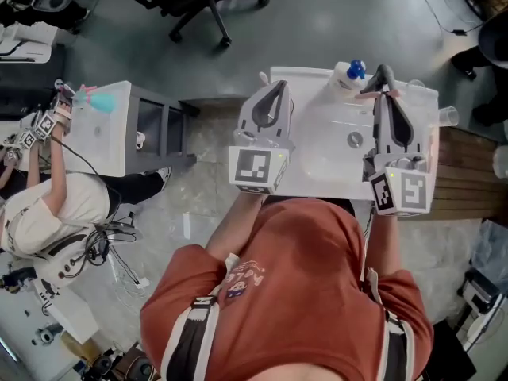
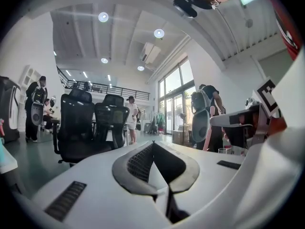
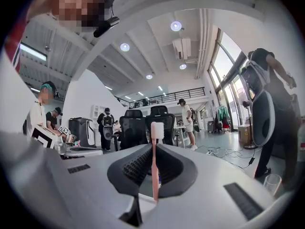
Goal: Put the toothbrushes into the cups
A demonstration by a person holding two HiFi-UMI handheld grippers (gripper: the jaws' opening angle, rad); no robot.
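Note:
A pink toothbrush [image 3: 154, 166] stands upright between the jaws of my right gripper [image 3: 155, 149], white bristle head on top. In the head view the right gripper [image 1: 383, 73] hangs over the right side of the white sink [image 1: 317, 161], and the toothbrush [image 1: 367, 95] pokes out to its left. My left gripper [image 1: 279, 86] is over the sink's left side; its jaws [image 2: 152, 144] meet at the tip with nothing between them. A clear cup [image 1: 448, 116] stands at the sink's right edge, also seen low on the right as the cup [image 3: 271, 182].
A white bottle with a blue cap [image 1: 353, 71] stands at the back of the sink. A wooden slatted top [image 1: 468, 177] lies to the right, with another clear cup [image 1: 500, 161] on it. A white cabinet [image 1: 119, 129] and another person [image 1: 48, 205] are on the left.

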